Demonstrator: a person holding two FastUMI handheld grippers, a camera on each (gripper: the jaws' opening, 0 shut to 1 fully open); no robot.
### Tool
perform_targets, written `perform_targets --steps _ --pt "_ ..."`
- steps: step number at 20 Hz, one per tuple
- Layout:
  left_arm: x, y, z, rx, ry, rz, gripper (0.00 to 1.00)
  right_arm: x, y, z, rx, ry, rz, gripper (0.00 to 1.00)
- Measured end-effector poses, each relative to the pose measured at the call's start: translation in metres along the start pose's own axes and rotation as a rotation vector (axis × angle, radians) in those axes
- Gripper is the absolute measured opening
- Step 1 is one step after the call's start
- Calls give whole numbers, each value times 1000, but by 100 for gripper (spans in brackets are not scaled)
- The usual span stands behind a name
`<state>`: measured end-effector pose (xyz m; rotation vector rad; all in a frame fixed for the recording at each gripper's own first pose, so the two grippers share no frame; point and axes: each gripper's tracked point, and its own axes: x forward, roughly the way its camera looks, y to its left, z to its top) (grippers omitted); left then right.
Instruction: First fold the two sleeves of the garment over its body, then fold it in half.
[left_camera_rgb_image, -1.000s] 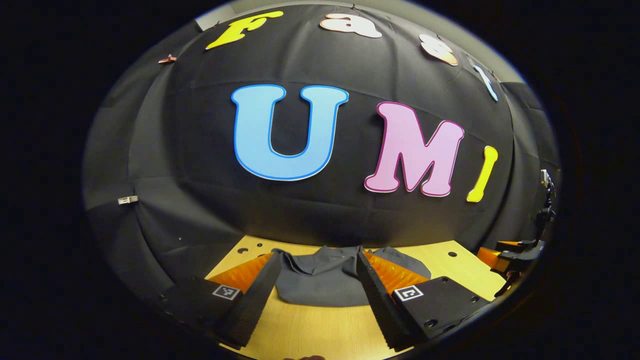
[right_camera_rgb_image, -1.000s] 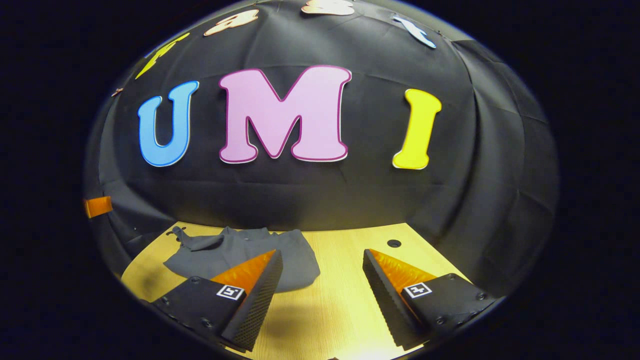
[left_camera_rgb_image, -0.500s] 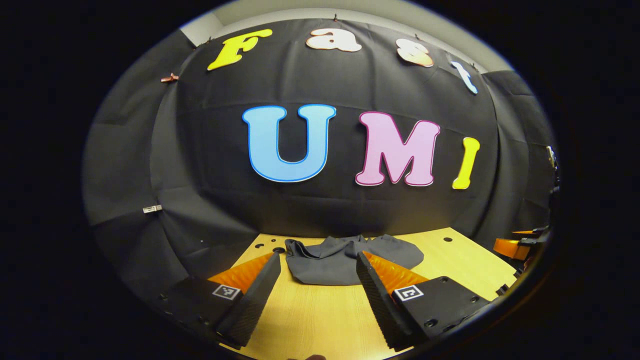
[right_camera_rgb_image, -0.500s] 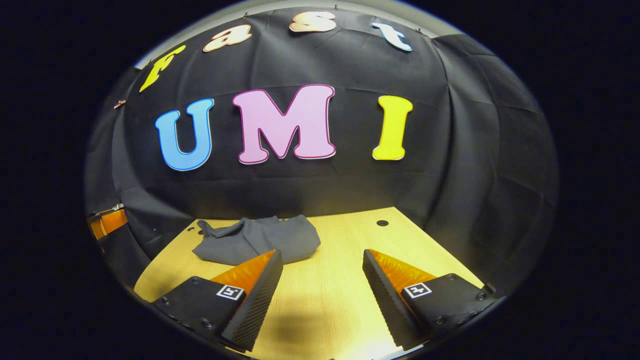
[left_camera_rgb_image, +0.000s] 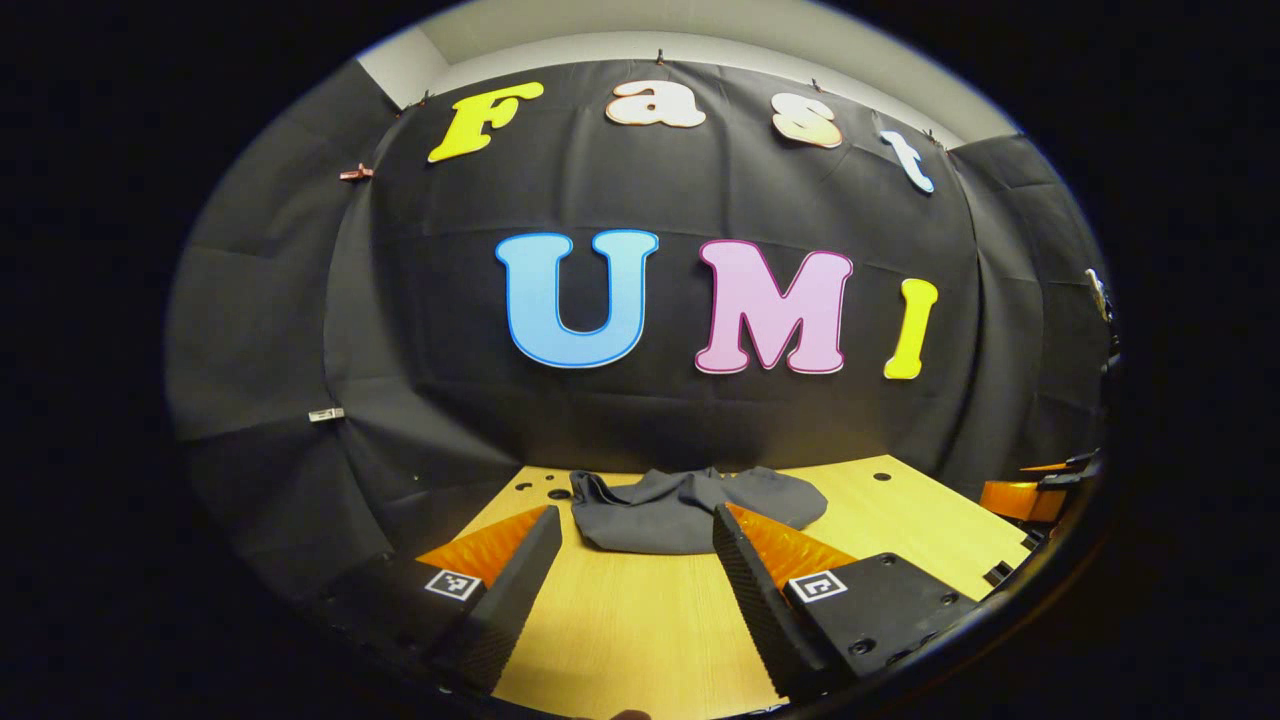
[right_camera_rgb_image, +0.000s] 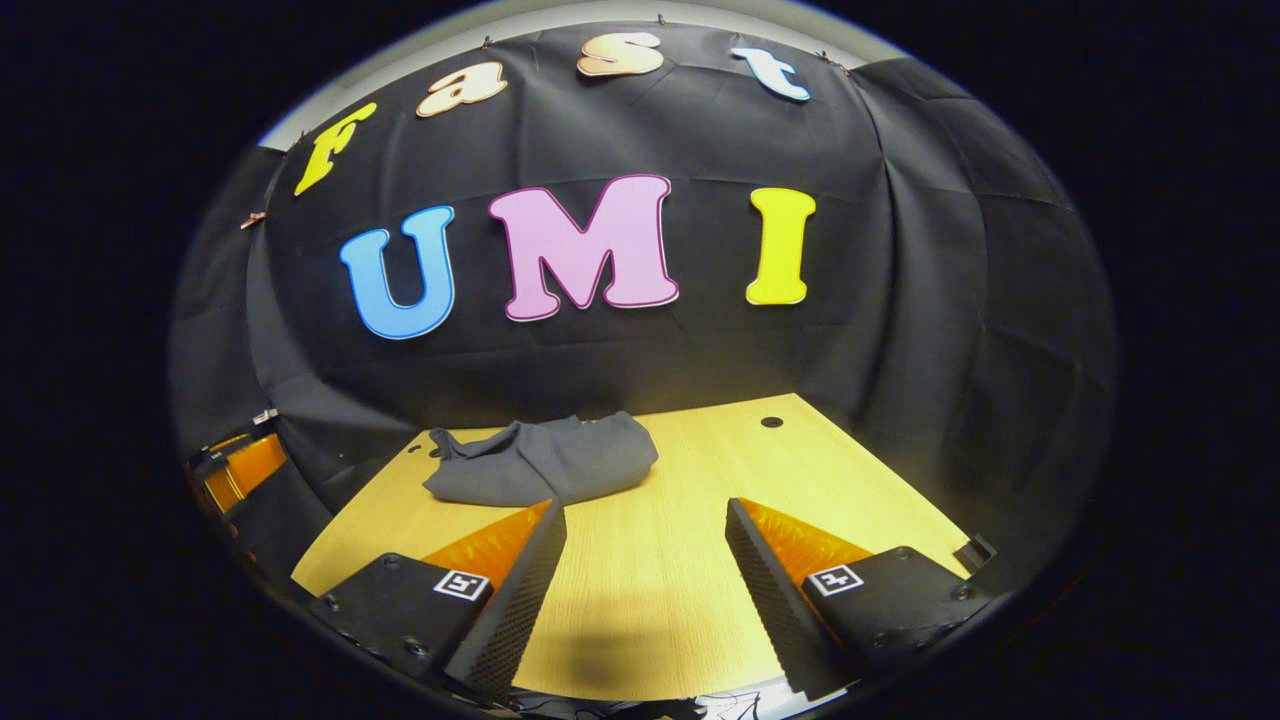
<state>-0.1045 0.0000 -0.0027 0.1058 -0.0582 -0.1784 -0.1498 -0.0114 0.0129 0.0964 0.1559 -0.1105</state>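
A dark grey garment (left_camera_rgb_image: 690, 508) lies folded into a compact bundle near the far edge of the wooden table (left_camera_rgb_image: 640, 620). In the right gripper view the same garment (right_camera_rgb_image: 545, 462) sits left of centre. My left gripper (left_camera_rgb_image: 635, 520) is open above the table, a short way in front of the garment and apart from it. My right gripper (right_camera_rgb_image: 645, 515) is open too, with bare tabletop between its fingers and the garment off to its left. At the right edge of the left gripper view, part of the right gripper (left_camera_rgb_image: 1030, 495) shows.
The black cloth wall stands right behind the table's far edge. Small holes (left_camera_rgb_image: 545, 488) dot the tabletop near the back, with another hole (right_camera_rgb_image: 771, 421) at the far right. Part of the left gripper (right_camera_rgb_image: 235, 470) shows at the left edge of the right gripper view.
Both grippers have drawn back from the garment toward the table's near side and risen, staying open. The garment lies still and looks smaller and farther off.
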Motion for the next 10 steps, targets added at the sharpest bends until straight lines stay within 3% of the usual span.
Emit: perform_targets --steps 5,10 --pt "1 1 -19 -42 59 13 96 -9 -1 -11 -16 8 6 99" --pt "4 12 -20 -15 55 34 96 -7 0 -14 0 15 -4 99"
